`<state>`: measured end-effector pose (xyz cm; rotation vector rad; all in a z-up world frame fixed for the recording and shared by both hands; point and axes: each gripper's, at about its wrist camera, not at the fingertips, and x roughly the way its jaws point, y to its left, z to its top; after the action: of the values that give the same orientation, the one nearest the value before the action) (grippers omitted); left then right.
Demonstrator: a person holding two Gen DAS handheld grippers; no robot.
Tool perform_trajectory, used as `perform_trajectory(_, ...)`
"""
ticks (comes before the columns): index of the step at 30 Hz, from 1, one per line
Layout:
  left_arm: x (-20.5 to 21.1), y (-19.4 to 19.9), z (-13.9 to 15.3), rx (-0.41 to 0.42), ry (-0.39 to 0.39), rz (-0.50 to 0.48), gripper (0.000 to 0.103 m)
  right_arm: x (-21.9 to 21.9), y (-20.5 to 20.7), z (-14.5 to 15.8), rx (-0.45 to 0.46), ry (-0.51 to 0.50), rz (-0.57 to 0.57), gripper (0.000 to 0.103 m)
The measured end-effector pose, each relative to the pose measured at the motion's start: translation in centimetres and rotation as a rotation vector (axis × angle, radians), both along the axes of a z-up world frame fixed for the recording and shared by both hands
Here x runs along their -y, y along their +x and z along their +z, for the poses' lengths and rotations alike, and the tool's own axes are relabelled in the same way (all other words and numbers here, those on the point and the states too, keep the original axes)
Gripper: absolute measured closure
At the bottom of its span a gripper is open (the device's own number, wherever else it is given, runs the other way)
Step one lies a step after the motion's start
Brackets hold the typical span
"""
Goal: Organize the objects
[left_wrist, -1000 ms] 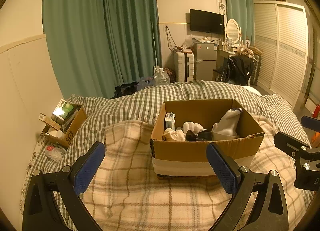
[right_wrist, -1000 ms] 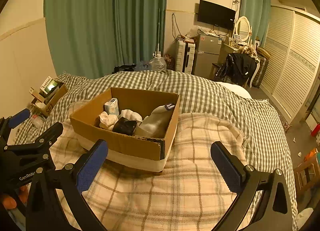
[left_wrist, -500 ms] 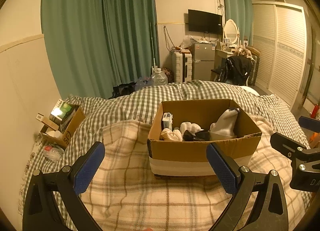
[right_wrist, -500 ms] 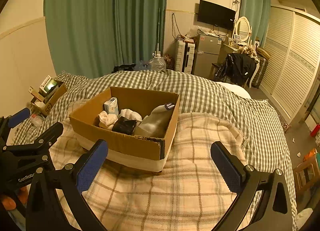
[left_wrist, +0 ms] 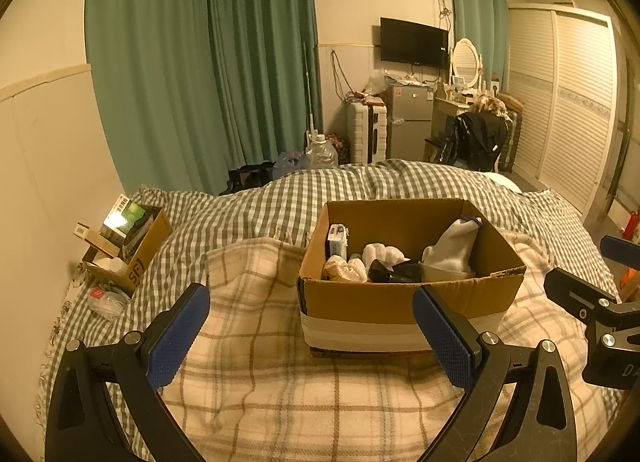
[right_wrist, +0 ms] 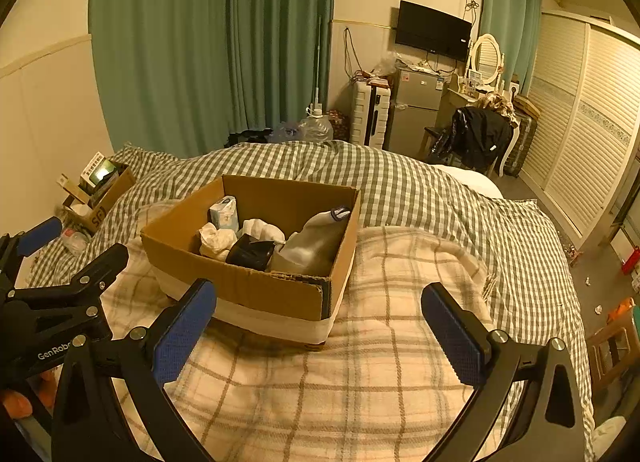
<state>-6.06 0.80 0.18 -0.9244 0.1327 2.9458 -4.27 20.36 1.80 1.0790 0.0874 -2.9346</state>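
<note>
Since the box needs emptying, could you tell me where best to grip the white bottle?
Grip the white bottle round its upper body, below the cap, coming from above. It leans against the box's right wall with its neck uppermost; its base is wedged among the other items.

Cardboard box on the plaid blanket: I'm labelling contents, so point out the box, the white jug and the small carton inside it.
cardboard box point(left_wrist: 384, 296), left wrist view, front wall.
white jug point(left_wrist: 454, 248), left wrist view, body.
small carton point(right_wrist: 224, 213), right wrist view, front face.
</note>
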Motion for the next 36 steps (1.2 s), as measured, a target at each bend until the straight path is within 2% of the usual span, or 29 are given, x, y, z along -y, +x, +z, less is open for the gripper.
perform_trajectory(36,0.14,-0.12,-0.25,0.000,-0.007,0.012,0.000,-0.26,-0.17,-0.33,0.012,-0.009,0.001,0.000)
